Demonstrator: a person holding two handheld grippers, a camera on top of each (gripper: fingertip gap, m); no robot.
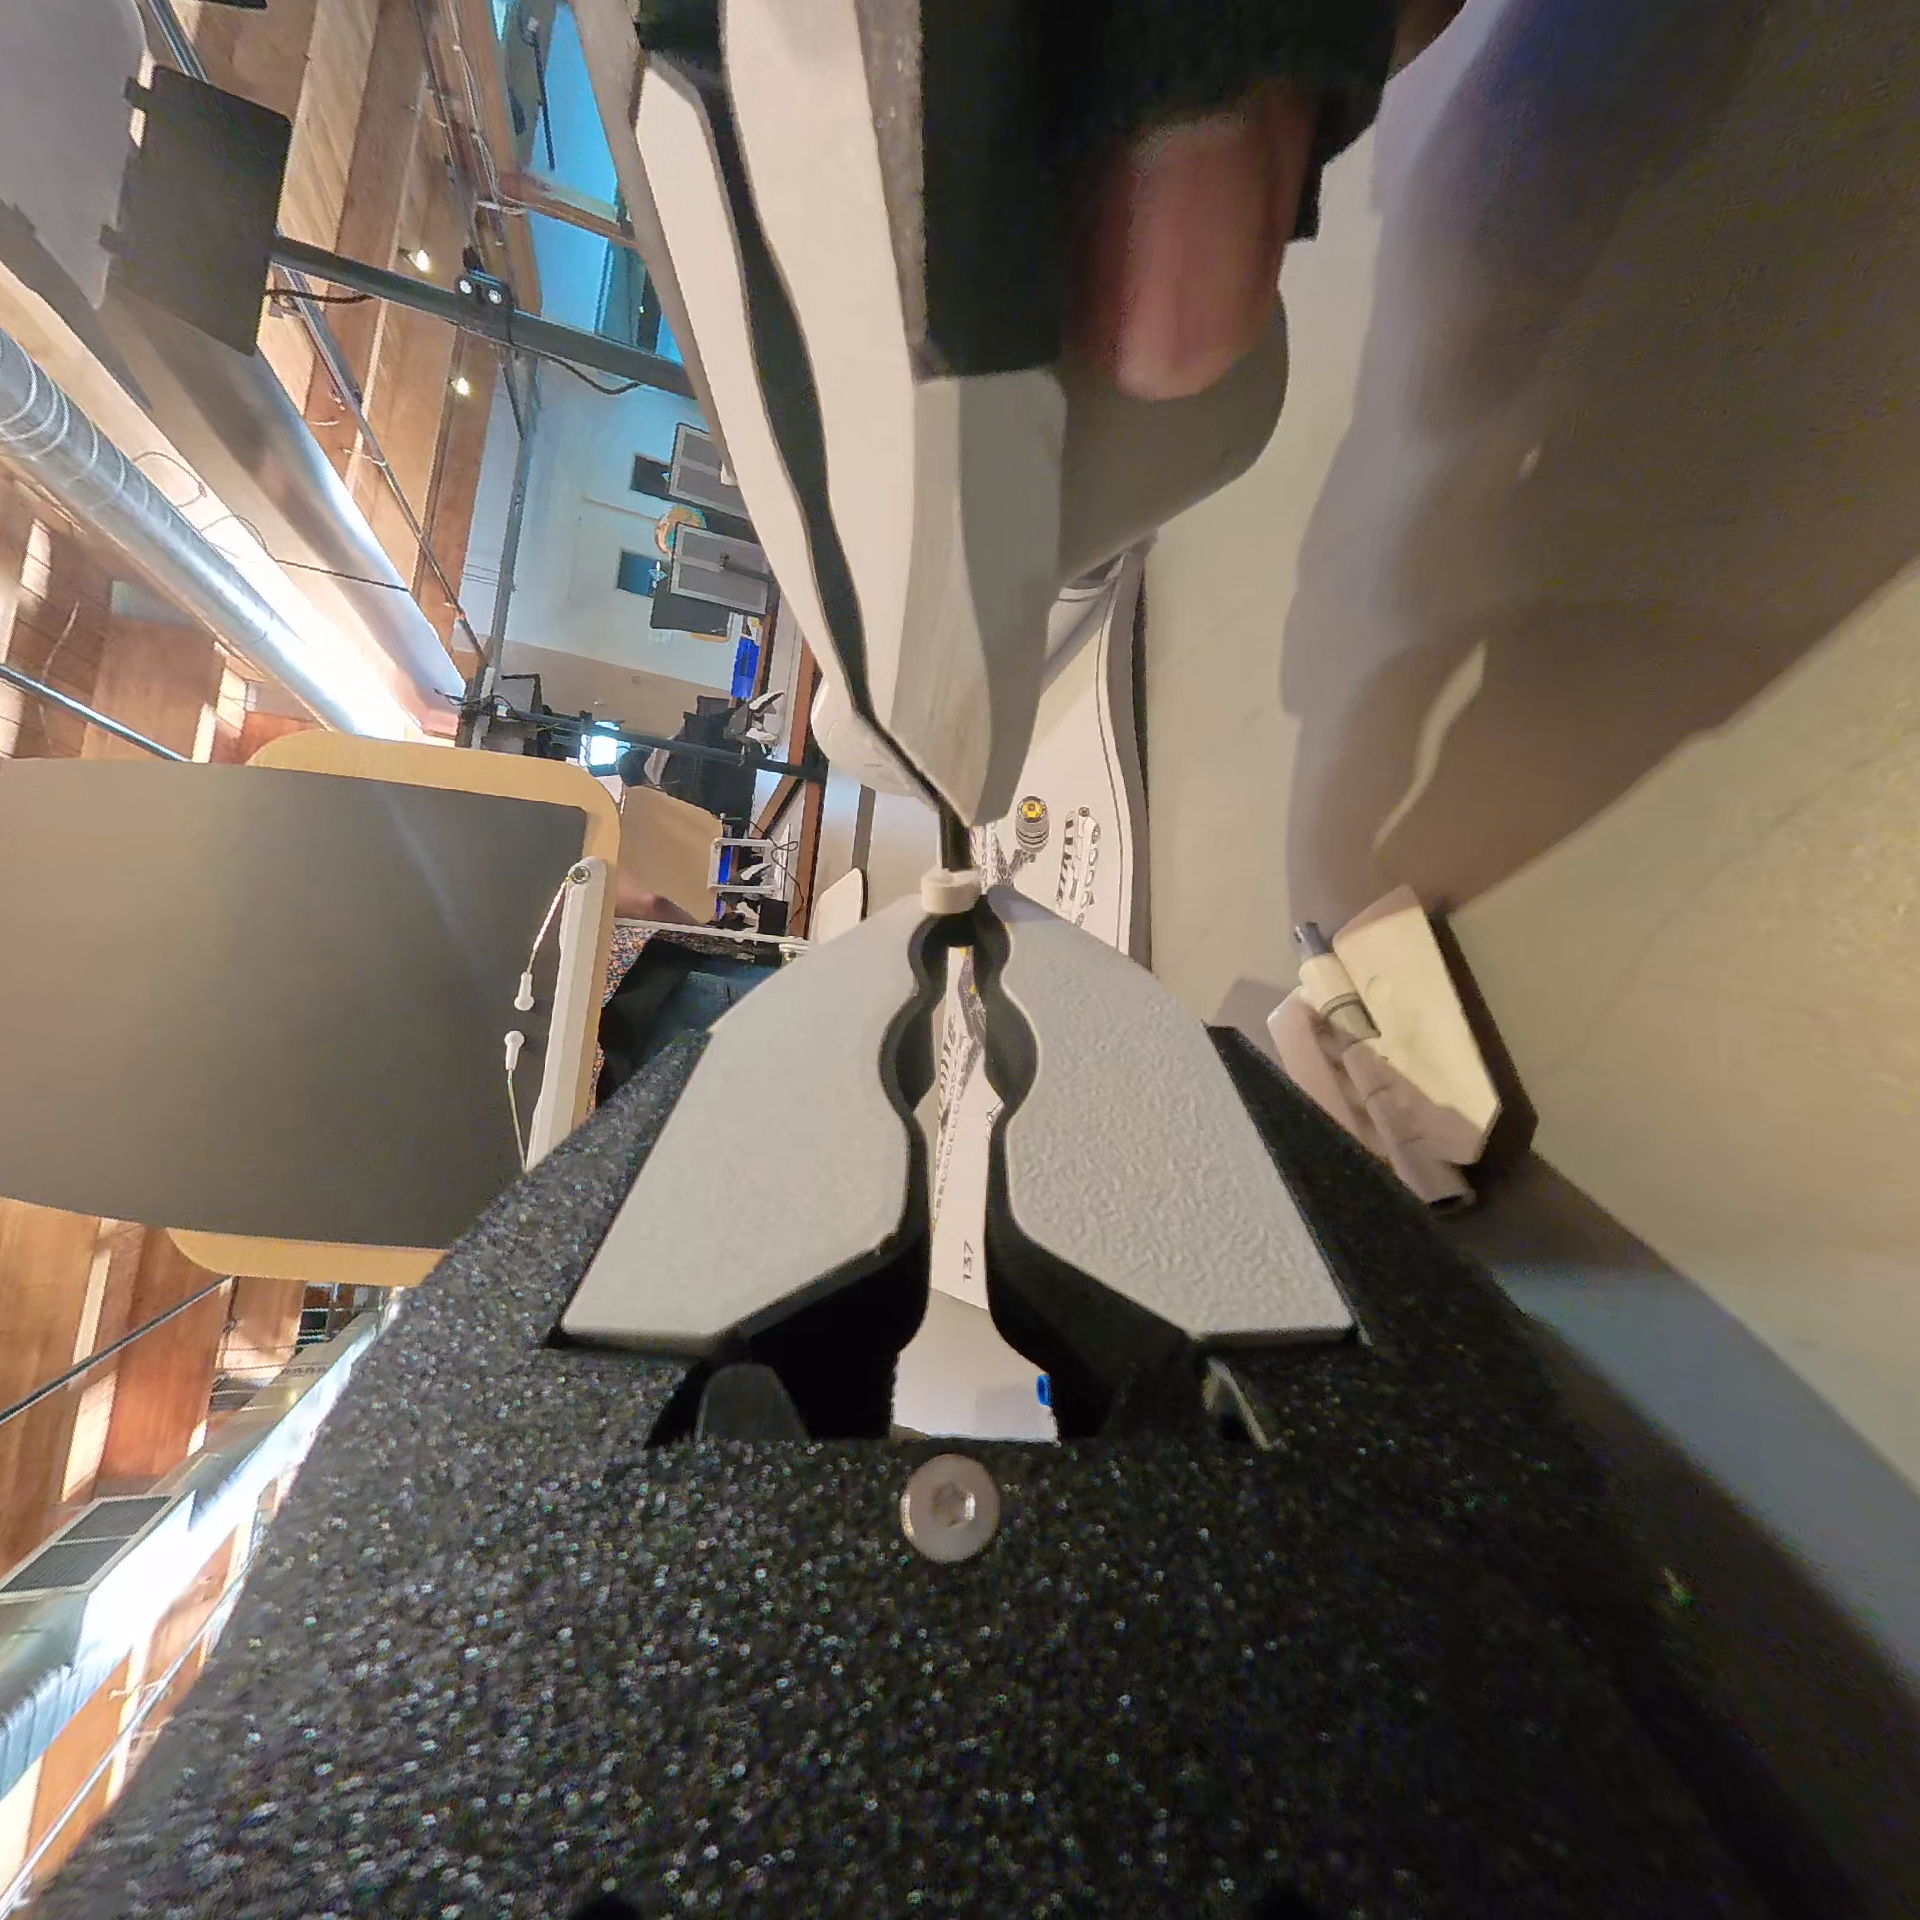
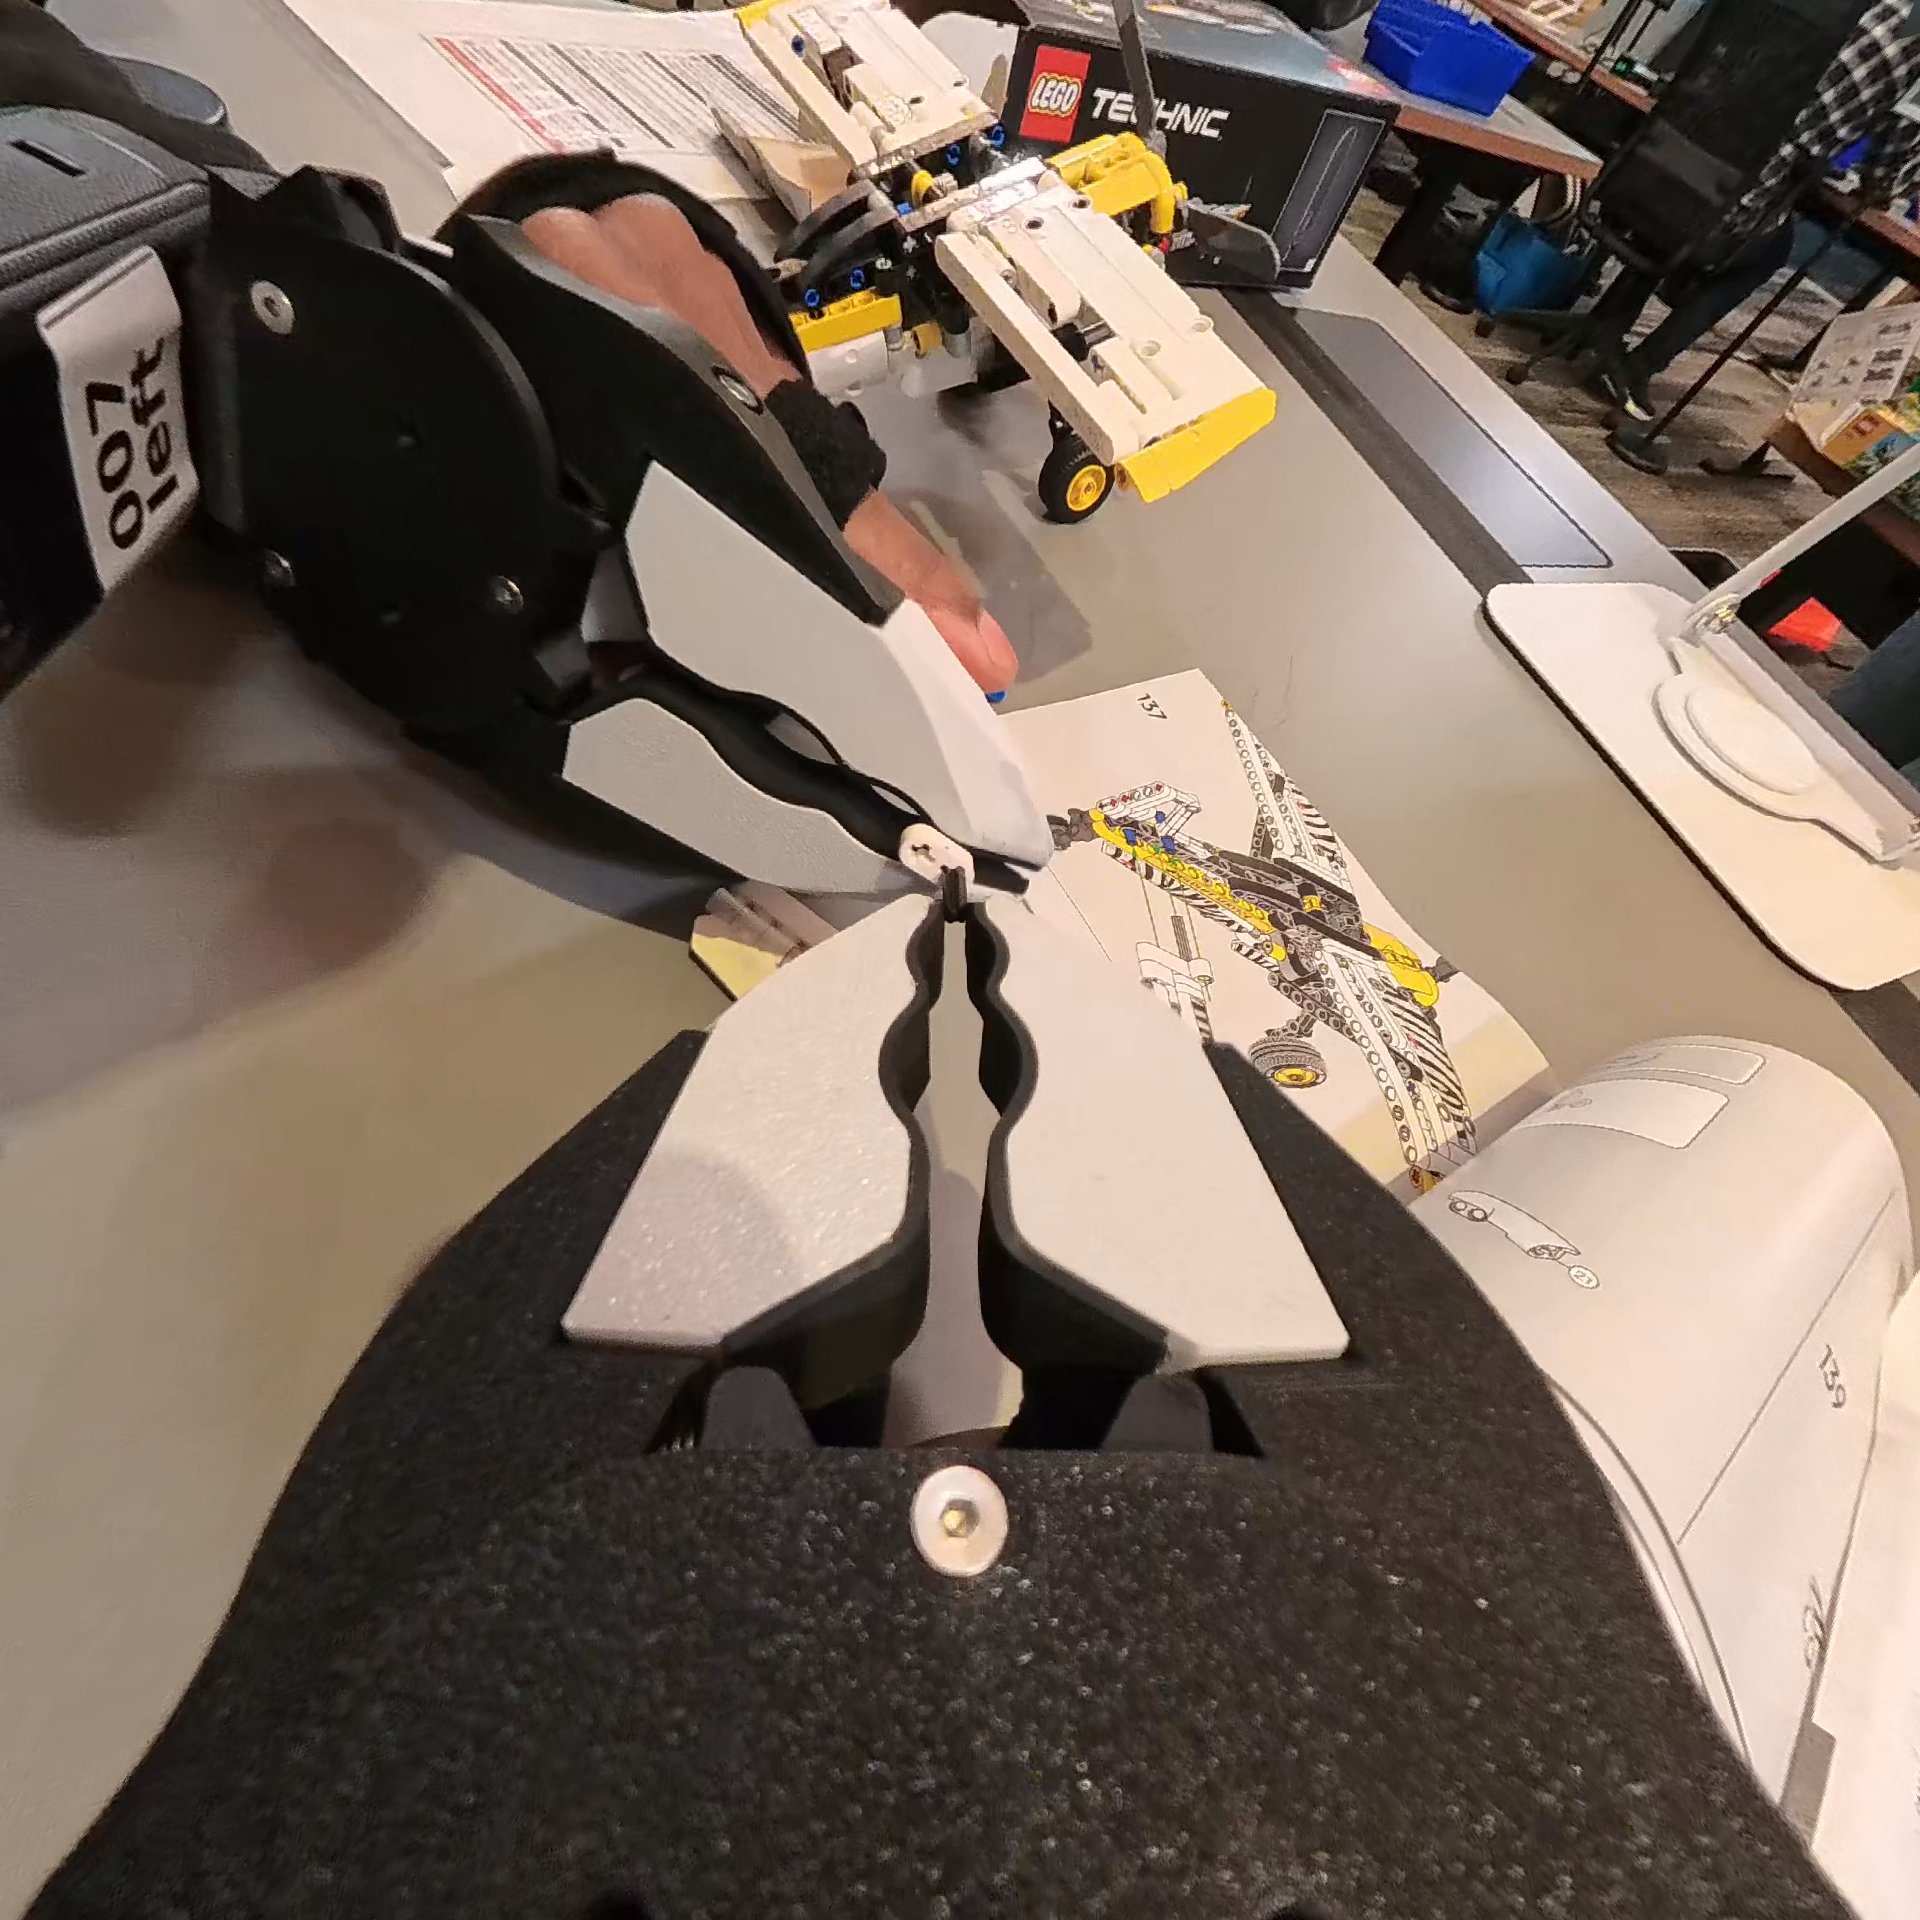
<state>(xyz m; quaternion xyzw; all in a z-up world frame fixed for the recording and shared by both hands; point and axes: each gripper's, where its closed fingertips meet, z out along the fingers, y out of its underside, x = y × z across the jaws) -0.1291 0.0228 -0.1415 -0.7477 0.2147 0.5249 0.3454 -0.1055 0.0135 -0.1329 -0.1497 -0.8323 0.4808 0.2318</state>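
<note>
R gripper (image 2: 951, 912): jaws nearly pressed together, tips pinching a thin black pin (image 2: 952, 891) that stands up out of them. L gripper (image 2: 971, 852) comes in from the left, jaws pinching a small white connector piece (image 2: 932, 852); the black pin meets that piece at its underside. Same contact in the L wrist view: white connector piece (image 1: 951, 890) at the tips of the L gripper (image 1: 954, 916), black pin (image 1: 952, 836) running from it up into the tips of the R gripper (image 1: 951, 805). Both held above the counter (image 2: 312, 1039), over an open instruction booklet (image 2: 1278, 894) w/ a yellow/black crane drawing.

A bare finger of the hand (image 2: 935, 603) on the L gripper lies along its upper jaw.

Near R edge: booklet pages curl up in a roll (image 2: 1714, 1247). Farther R: a white lamp base (image 2: 1683, 748) on the counter.

Far: partly built white/yellow brick model w/ wheels (image 2: 1081, 301), a black set box (image 2: 1195, 125) behind it, printed sheets (image 2: 582, 94) to the left.
</note>
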